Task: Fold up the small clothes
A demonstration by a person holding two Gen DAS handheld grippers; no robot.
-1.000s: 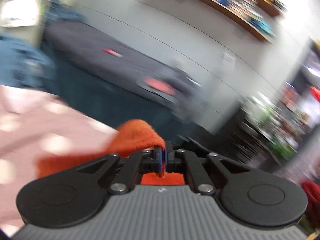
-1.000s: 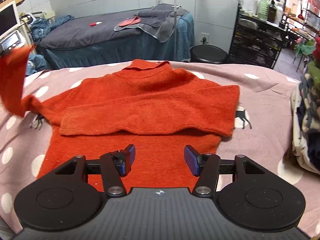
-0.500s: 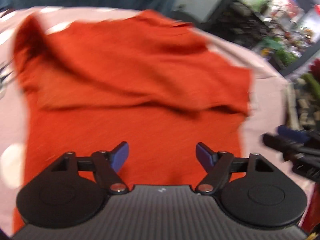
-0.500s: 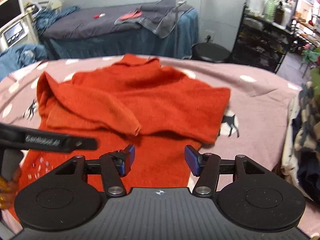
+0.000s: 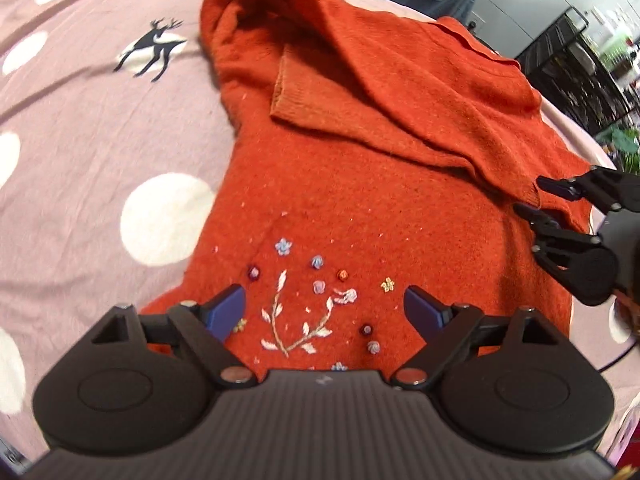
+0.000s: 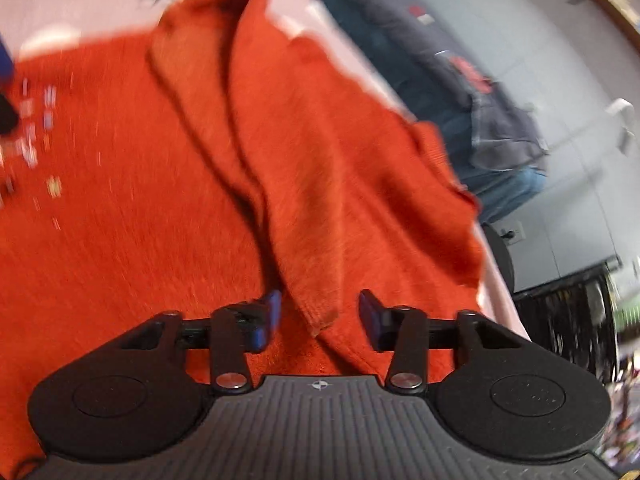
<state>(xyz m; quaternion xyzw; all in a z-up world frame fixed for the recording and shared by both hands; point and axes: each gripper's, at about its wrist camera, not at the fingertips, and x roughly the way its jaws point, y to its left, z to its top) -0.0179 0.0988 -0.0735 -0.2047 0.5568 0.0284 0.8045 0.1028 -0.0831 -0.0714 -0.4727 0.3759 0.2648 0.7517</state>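
Note:
A small orange knitted sweater [image 5: 360, 184] lies on the pink spotted bedsheet [image 5: 80, 152], both sleeves folded across the body, flower embroidery near the hem. My left gripper [image 5: 324, 308] is open and empty, hovering over the embroidered hem. My right gripper [image 6: 318, 314] is open, its jaws on either side of a folded sleeve cuff [image 6: 320, 320] without closing on it. The right gripper also shows in the left wrist view [image 5: 540, 200] at the sweater's right edge. The right wrist view is blurred.
A grey-covered bed [image 6: 440, 60] with a red item stands beyond the sheet's far edge. A black shelf rack [image 5: 580, 60] stands at the right. A round black stool [image 6: 500, 256] is near the wall.
My left gripper let go of the left sleeve, which now lies folded across the sweater, and dropped over the hem. My right gripper swung in to the right sleeve cuff.

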